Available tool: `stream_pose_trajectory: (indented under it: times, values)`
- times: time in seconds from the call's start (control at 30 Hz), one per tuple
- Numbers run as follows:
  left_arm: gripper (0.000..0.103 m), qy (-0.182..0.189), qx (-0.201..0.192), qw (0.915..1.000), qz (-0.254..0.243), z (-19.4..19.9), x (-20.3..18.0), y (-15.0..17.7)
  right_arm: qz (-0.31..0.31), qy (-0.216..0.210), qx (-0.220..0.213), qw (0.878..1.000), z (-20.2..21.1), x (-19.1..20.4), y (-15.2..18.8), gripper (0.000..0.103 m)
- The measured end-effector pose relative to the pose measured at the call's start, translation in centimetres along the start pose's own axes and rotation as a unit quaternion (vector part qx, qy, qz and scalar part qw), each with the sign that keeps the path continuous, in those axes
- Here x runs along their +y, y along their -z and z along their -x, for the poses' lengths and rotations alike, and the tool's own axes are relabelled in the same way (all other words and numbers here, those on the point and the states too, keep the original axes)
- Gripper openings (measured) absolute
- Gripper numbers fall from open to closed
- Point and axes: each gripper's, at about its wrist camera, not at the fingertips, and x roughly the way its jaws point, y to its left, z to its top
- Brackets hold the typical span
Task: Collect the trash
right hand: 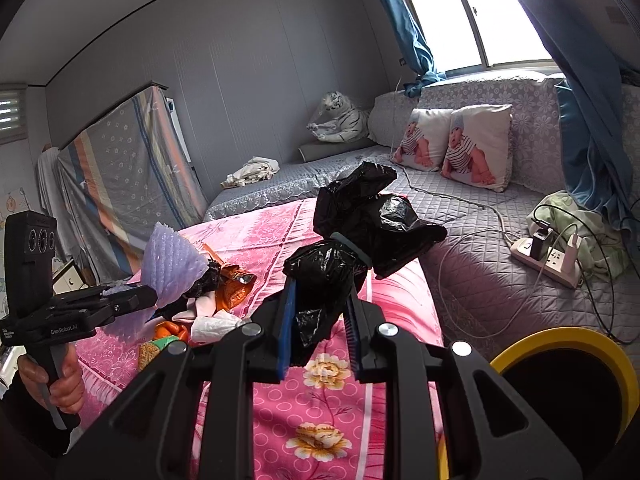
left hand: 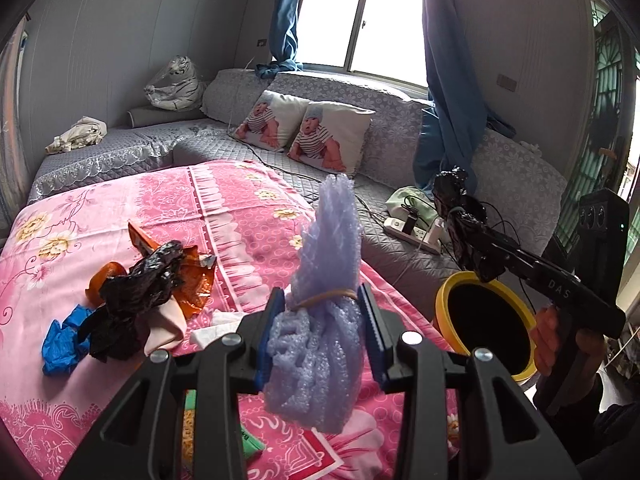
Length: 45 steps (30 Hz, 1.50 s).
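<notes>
My left gripper is shut on a purple foam net bundle tied with a rubber band, held above the pink bedspread. My right gripper is shut on a crumpled black plastic bag, held up near the yellow-rimmed bin. In the left wrist view the right gripper with the black bag hangs just above the bin. A trash pile lies on the bedspread: another black bag, orange wrapper, blue glove, white tissue.
A grey quilted sofa with two baby-print cushions stands behind the bed. A power strip with chargers and cables lies on it to the right. A plush tiger and crumpled cloth are at the far left.
</notes>
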Motion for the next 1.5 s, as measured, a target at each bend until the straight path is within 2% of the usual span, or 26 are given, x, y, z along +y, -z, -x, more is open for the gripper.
stream_pose_trajectory:
  times: [0.27,0.67,0.93,1.23,1.5]
  values:
    - [0.036,0.035,0.01,0.9979,-0.054,-2.0,-4.3,-1.8,-0.006,0.049,-0.007,0.999,2.1,-2.7,-0.1,0.021]
    - [0.036,0.088,0.019,0.9917,-0.092,-5.4,-10.3,-2.8,-0.042,0.111,-0.04,0.992,6.0,-7.8,0.2,0.021]
    - [0.036,0.126,0.028,0.9869,-0.096,-7.6,-13.6,-3.4,-0.068,0.154,-0.062,0.984,8.2,-10.5,0.3,0.021]
    - [0.036,0.184,0.062,0.9755,-0.104,-11.0,-18.2,-2.8,-0.086,0.182,-0.061,0.978,9.6,-12.5,0.8,0.021]
    - [0.036,0.201,0.091,0.9693,-0.109,-13.9,-20.8,-1.5,-0.101,0.199,-0.053,0.973,10.3,-14.3,1.8,0.021]
